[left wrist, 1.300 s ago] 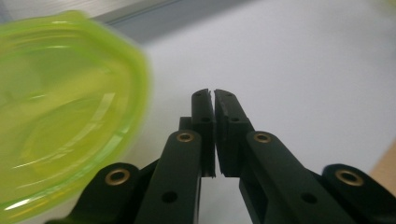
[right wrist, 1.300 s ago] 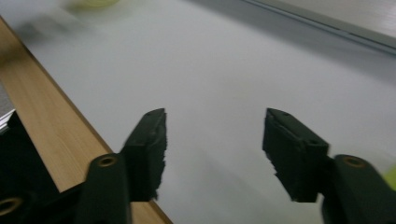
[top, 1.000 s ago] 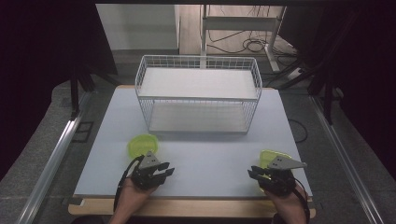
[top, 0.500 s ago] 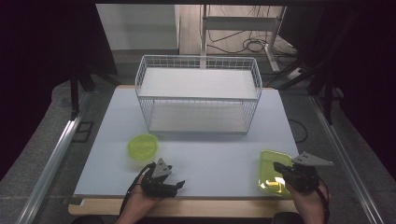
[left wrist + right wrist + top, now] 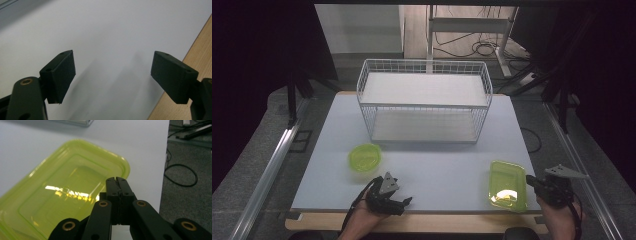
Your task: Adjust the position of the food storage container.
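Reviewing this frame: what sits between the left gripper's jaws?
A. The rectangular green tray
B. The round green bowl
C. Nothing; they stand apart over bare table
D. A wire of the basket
C. In the left gripper view the left gripper has its jaws wide apart with only the white table between them; the high view shows the round green bowl lying apart from it.

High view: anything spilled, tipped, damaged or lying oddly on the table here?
Nothing stands out. The green bowl sits upright, the green tray lies flat near the table's right edge, and the wire basket stands square and empty. No spills or damage show.
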Action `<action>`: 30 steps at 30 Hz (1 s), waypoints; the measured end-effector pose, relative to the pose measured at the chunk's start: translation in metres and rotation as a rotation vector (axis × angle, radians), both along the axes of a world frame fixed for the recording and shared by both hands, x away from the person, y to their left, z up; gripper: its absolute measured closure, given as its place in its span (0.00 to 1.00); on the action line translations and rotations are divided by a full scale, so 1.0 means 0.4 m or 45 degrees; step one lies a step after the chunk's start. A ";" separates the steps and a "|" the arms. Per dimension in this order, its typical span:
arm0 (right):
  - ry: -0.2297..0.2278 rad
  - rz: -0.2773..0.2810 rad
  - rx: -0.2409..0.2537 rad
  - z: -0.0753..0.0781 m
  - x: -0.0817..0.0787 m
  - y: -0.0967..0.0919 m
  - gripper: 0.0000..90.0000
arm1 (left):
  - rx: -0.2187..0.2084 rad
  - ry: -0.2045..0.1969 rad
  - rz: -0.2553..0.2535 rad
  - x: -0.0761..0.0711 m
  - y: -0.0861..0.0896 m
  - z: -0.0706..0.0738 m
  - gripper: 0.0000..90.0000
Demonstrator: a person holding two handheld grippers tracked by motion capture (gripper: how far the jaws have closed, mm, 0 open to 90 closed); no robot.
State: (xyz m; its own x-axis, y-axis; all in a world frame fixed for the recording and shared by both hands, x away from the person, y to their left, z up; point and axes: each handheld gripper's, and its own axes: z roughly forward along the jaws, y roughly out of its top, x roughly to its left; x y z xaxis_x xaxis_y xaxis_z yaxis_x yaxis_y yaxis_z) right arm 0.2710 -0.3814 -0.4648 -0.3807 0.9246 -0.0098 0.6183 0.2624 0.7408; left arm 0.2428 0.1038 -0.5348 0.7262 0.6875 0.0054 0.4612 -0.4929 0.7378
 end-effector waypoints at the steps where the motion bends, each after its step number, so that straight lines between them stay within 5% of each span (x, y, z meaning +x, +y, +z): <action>1: 0.012 0.003 -0.001 -0.004 0.002 -0.001 0.99 | 0.005 -0.002 -0.003 -0.001 -0.002 0.000 0.22; 12: 0.072 0.013 0.014 -0.016 0.011 0.007 0.99 | 0.037 -0.020 -0.026 -0.007 -0.013 -0.001 0.22; 21: 0.096 0.151 0.043 -0.032 0.023 0.072 0.99 | 0.042 -0.019 -0.038 -0.007 -0.020 -0.004 0.22; 30: 0.111 0.296 0.068 -0.044 0.030 0.159 0.99 | -0.013 0.012 -0.034 -0.004 -0.019 0.007 0.24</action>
